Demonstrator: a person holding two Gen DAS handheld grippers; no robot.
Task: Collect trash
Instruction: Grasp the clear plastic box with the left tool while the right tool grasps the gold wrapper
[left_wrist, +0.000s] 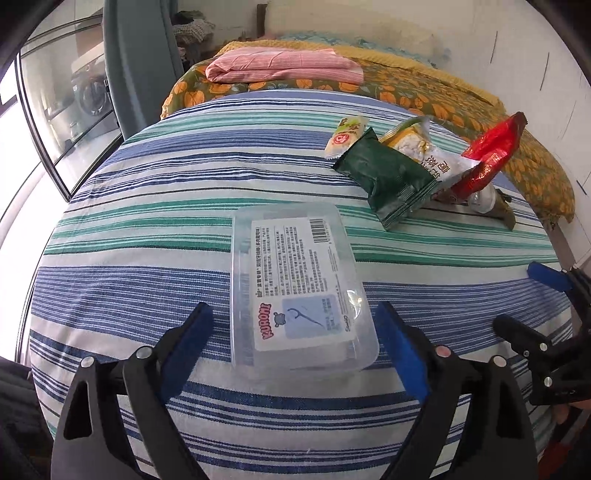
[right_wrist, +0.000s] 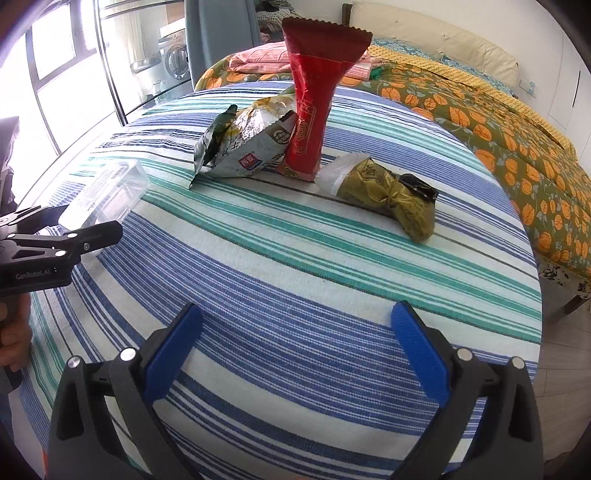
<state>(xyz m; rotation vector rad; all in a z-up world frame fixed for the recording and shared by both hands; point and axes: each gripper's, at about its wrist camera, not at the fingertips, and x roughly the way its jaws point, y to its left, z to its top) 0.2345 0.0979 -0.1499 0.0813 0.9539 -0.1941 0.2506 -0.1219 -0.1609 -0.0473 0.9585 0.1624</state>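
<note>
Much bare cloth (right_wrist: 295, 295) beside wrappers (right_wrist: 306, 122)

A striped cloth (left_wrist: 147, 236) in blue, teal and white covers the bench. On it lies a clear plastic box (left_wrist: 295, 288), label up. Farther back sits a cluster of wrappers: a dark green packet (left_wrist: 388, 177), a silvery snack bag (right_wrist: 243, 144), a red wrapper (right_wrist: 314, 110) propped upright, and an olive-gold wrapper (right_wrist: 391, 195) lying flat just beside it.
</note>
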